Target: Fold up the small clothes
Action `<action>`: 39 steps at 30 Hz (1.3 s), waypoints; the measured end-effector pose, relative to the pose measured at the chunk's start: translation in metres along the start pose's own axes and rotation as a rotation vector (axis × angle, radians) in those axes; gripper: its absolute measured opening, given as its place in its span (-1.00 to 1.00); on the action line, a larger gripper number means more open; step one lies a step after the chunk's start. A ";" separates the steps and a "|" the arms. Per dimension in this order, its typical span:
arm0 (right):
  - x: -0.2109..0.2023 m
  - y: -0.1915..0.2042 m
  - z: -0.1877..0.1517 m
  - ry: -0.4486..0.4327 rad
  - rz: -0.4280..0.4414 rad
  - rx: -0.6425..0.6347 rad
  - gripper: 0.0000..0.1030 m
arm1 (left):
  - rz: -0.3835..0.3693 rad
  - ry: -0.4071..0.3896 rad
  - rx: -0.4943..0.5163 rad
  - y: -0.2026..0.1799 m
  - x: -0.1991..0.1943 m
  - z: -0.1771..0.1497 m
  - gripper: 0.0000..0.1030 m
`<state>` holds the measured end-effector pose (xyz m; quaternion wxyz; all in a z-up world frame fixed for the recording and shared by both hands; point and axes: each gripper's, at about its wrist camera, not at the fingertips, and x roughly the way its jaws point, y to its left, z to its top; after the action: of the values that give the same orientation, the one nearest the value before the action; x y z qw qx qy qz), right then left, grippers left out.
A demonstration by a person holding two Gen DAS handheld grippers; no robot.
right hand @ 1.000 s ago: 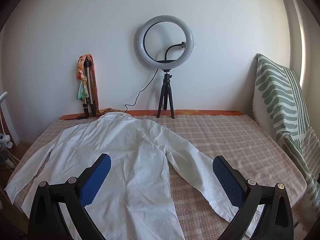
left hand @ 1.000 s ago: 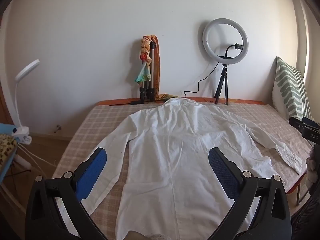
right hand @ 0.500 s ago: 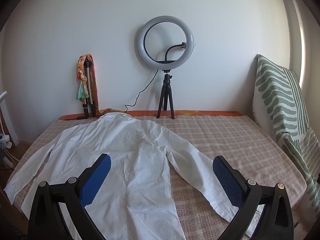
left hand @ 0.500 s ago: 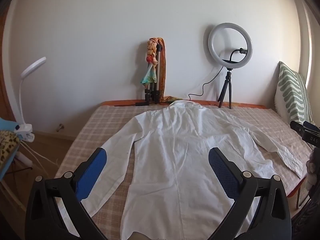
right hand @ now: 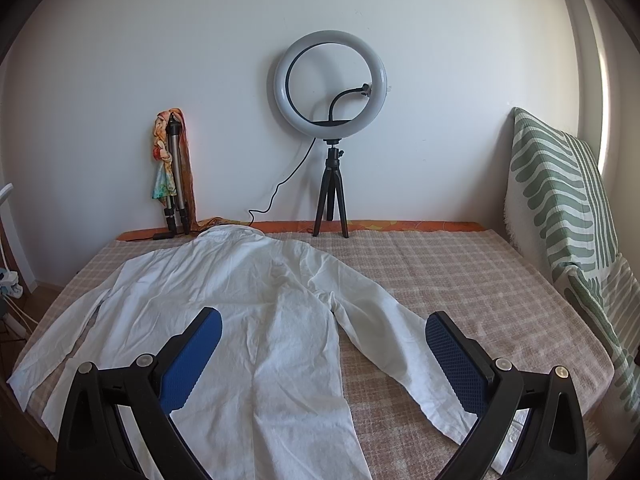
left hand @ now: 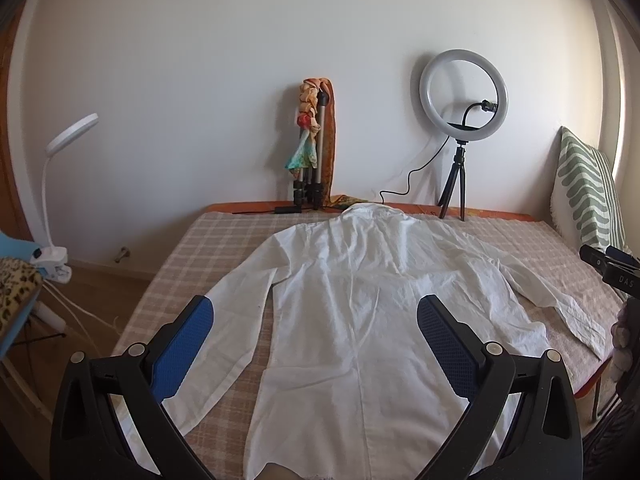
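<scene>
Left wrist view shows the left hand-held gripper (left hand: pixel 314 334) spread wide and holding nothing, hovering above the hem end of a white shirt (left hand: pixel 360 300) laid flat on the bed (left hand: pixel 224 236). Right wrist view shows the right hand-held gripper (right hand: pixel 322 340) equally agape and empty, over the shirt's body and right sleeve (right hand: pixel 384 340). Thin, light and limp, the cloth should pinch best at cuffs or hem corners. Its long axis runs straight ahead, collar (left hand: pixel 370 210) farthest, toward the ring light (right hand: pixel 330 86).
</scene>
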<state>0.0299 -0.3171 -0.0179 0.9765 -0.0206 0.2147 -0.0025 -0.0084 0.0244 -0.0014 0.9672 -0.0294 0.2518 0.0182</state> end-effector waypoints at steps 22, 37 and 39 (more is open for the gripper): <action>0.000 0.000 0.000 0.001 0.000 0.000 0.99 | 0.007 -0.006 0.002 0.000 -0.002 0.004 0.97; 0.000 0.001 0.000 0.001 0.000 -0.001 0.99 | 0.007 -0.008 0.001 0.001 -0.003 0.005 0.97; 0.000 0.001 0.000 0.001 -0.002 -0.002 0.99 | 0.008 -0.008 0.002 0.001 -0.003 0.005 0.97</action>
<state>0.0297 -0.3162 -0.0174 0.9764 -0.0215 0.2150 -0.0032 -0.0086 0.0256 0.0040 0.9681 -0.0276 0.2480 0.0221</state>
